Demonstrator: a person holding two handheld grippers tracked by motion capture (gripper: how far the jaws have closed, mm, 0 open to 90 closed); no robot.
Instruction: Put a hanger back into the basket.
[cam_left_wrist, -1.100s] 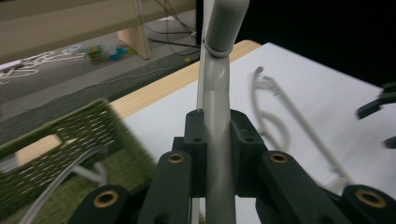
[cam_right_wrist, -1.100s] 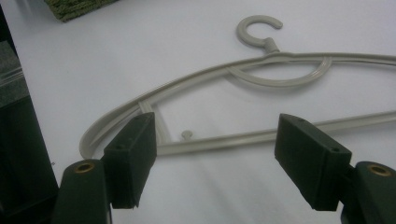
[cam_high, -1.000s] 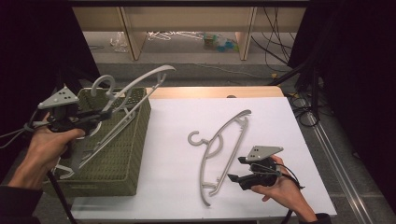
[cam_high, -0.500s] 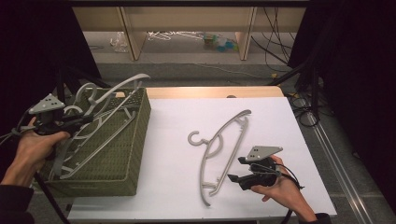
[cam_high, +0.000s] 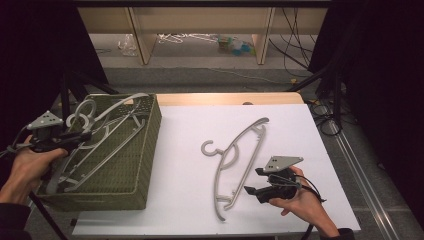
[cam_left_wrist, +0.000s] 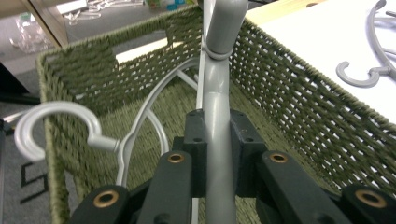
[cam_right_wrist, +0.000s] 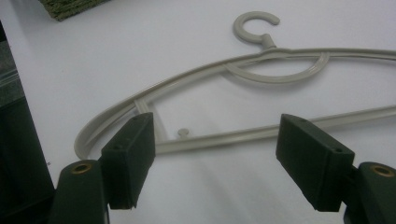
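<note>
My left gripper (cam_high: 74, 137) is shut on a bar of a grey plastic hanger (cam_high: 119, 103), which lies slanted in the green woven basket (cam_high: 150, 150) with its hook (cam_high: 82, 108) at the basket's left rim. In the left gripper view the jaws (cam_left_wrist: 218, 135) clamp the grey bar (cam_left_wrist: 218, 88) over the basket's inside (cam_left_wrist: 289, 93); a pale hook (cam_left_wrist: 51, 116) shows to the left. A second grey hanger (cam_high: 235, 155) lies flat on the white table. My right gripper (cam_high: 254, 181) stands open just right of its lower end, and its jaws (cam_right_wrist: 215, 158) frame the hanger (cam_right_wrist: 261, 74) without touching.
The basket holds other hanger parts (cam_high: 90, 160) beneath the held one. The white table top (cam_high: 310, 135) reaches to the right edge, with cables (cam_high: 325, 107) beyond it. A wooden shelf (cam_high: 200, 20) stands behind the table, with loose items on the floor.
My left hand has brought the hanger down and leftwards, from above the basket's rim to lying inside it. The right hand and the hanger on the table have stayed put.
</note>
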